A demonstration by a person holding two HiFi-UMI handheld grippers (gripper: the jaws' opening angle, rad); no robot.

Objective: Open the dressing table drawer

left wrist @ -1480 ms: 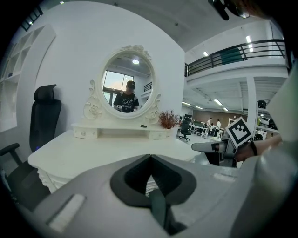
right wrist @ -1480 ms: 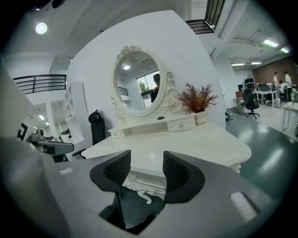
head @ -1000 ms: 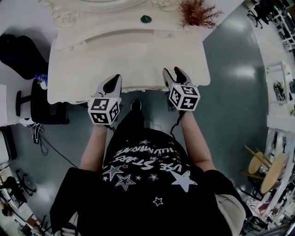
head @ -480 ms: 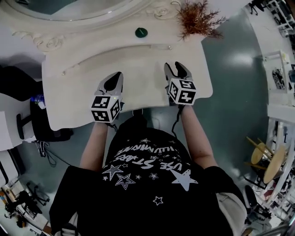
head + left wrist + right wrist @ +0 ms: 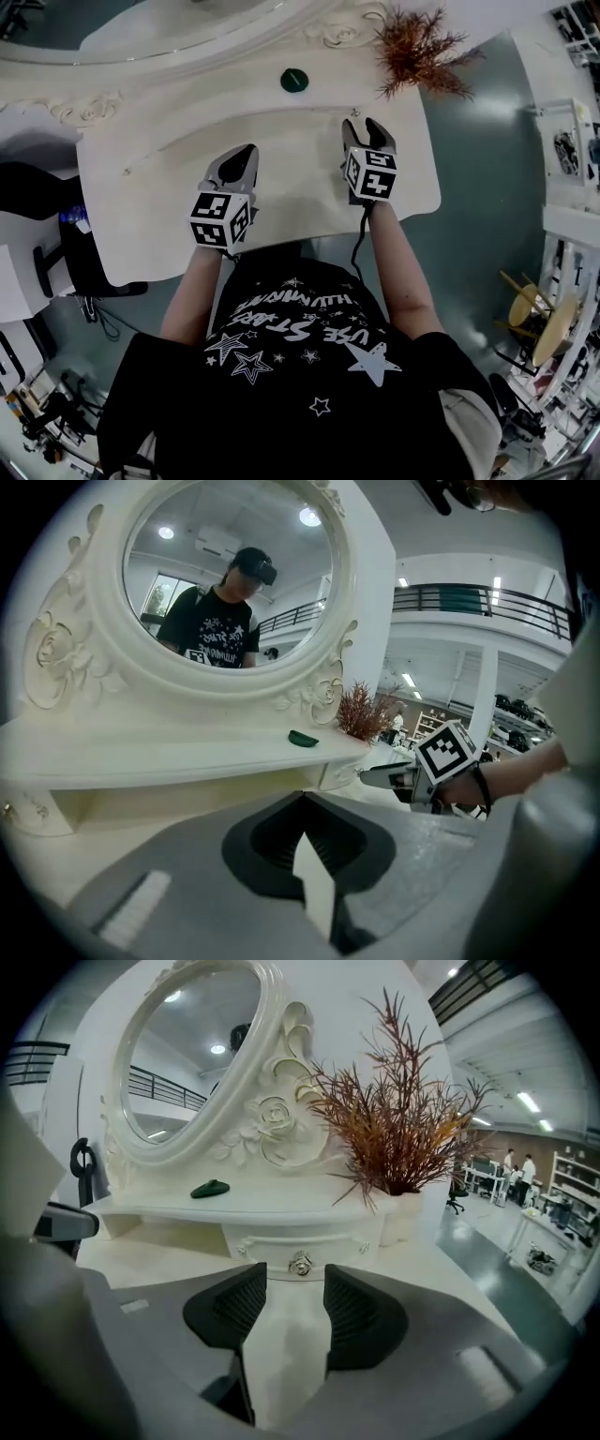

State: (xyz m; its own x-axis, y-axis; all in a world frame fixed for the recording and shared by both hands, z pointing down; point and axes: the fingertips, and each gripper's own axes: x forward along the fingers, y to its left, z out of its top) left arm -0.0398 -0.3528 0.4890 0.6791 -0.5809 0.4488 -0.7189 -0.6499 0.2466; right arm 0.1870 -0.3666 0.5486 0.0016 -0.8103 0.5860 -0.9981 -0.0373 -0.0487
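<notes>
The white dressing table (image 5: 150, 202) carries a raised shelf under an oval mirror (image 5: 192, 1054). A small drawer (image 5: 328, 1244) with a round metal knob (image 5: 300, 1263) sits under the shelf's right end. My right gripper (image 5: 295, 1275) is open over the tabletop, a short way in front of that knob, which shows just beyond the gap between the jaws. In the head view the right gripper (image 5: 366, 126) is close to the shelf edge. My left gripper (image 5: 302, 800) is shut on nothing and hovers over the tabletop's middle (image 5: 245, 152), pointing at the shelf.
A small green object (image 5: 293, 80) lies on the shelf. A potted reddish dried plant (image 5: 420, 49) stands at the shelf's right end, just right of the drawer. Another small drawer front (image 5: 23, 810) is at the shelf's left end. The mirror reflects a person.
Both grippers have moved forward from the table's front edge to over the tabletop, nearer the shelf. The right gripper now fronts the drawer knob.
</notes>
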